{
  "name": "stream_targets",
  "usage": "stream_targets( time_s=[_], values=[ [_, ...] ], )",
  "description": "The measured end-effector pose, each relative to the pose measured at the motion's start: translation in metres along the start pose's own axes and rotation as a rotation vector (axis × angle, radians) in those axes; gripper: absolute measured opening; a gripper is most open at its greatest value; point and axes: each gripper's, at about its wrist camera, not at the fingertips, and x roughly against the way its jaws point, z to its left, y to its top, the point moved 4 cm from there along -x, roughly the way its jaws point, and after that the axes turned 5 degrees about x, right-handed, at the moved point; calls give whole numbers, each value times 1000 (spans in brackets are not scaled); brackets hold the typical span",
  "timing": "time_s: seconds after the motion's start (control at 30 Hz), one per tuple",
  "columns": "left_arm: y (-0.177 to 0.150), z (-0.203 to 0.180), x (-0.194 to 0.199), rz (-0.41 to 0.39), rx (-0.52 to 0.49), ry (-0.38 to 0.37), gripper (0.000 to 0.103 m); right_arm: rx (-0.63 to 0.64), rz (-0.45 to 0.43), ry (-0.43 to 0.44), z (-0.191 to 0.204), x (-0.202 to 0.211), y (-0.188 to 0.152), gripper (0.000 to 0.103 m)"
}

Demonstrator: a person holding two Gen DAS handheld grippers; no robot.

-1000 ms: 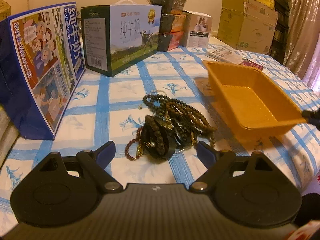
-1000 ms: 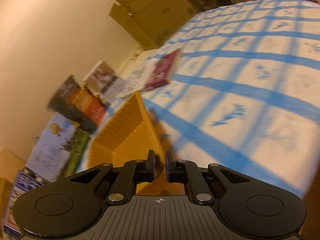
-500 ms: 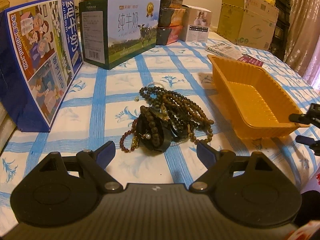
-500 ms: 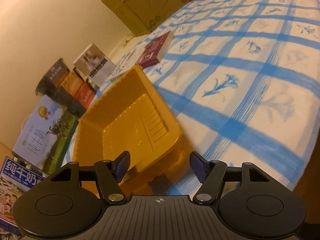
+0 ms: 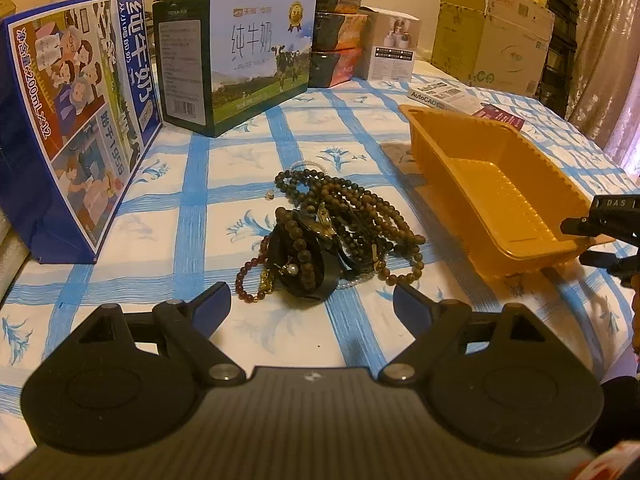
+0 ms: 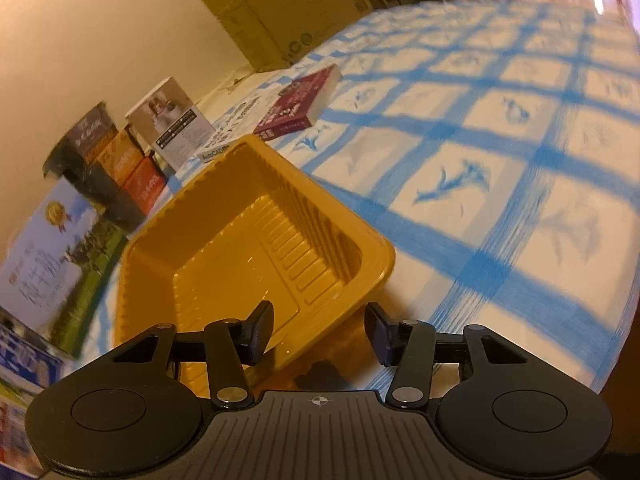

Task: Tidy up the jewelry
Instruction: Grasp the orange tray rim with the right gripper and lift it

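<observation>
A tangle of dark bead bracelets and necklaces (image 5: pixel 336 232) lies on the blue-checked tablecloth (image 5: pixel 248 160), just ahead of my left gripper (image 5: pixel 312 304). That gripper is open, with nothing between its fingers. To the right of the pile sits an orange plastic tray (image 5: pixel 452 114), and nothing lies in it. My right gripper (image 6: pixel 318 334) hovers at the tray's (image 6: pixel 256 142) near corner. Its jaws are closing, with the tray's near edge below the gap and the pads clear of it. In the left wrist view, the right gripper (image 5: pixel 578 242) shows at the right edge beside the tray.
Two milk cartons (image 5: pixel 80 112) (image 5: pixel 240 56) stand at the back left. Beside them are stacked food bowls (image 5: pixel 332 28) and a small white box (image 5: pixel 392 48). Cardboard boxes (image 5: pixel 492 36) stand at the far end. A maroon book (image 6: pixel 300 104) lies past the tray. The table edge (image 6: pixel 600 368) runs close on the right.
My right gripper was shut on the tray's near rim; it let go, opened wide, drew back, and its jaws now stand narrower. The left gripper and the beads have not moved.
</observation>
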Motion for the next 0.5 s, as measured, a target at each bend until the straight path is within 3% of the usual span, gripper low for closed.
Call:
stream_targets(
  time_s=[0.07,0.27,0.33,0.37,0.4,0.5],
  values=[
    [0,0,0,-1,-1,-1,87,37,-30,-34,-2,2,3,51],
    [0,-3,-2,0,-8,1,87,58,-109,30,-21,-11,9,49],
    [-1,-3,-3,4,-11,7,87,71,-146,71,-20,-12,9,34],
    [-1,-3,-4,7,-12,10,87,90,-142,65,-17,-15,9,18],
    [-1,-4,-4,9,-13,11,87,115,-140,54,-14,-17,8,12],
    [-1,-5,-3,5,-25,12,87,160,-164,53,-9,-16,7,11]
  ],
)
